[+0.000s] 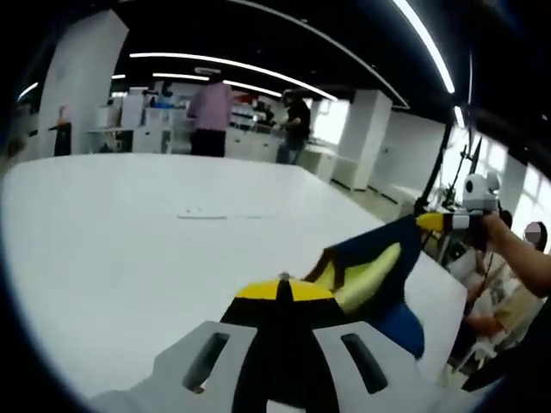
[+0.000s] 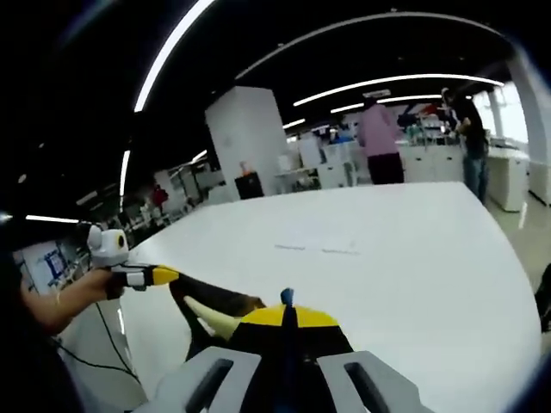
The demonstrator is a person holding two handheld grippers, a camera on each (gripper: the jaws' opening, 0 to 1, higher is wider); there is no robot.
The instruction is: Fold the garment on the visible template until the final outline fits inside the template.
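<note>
Left gripper fingers pinched on one edge of the navy-and-yellow garment, right gripper fingers pinched on the opposite edge. Garment is held up stretched between them, above the near edge of the white worktop. Two people stand beyond the worktop's far side.

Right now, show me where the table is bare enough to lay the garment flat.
The white table is bare from the claws out to its far edge, apart from faint marks mid-table. It is crowded only at the near edge, where both claws pinch the garment.
</note>
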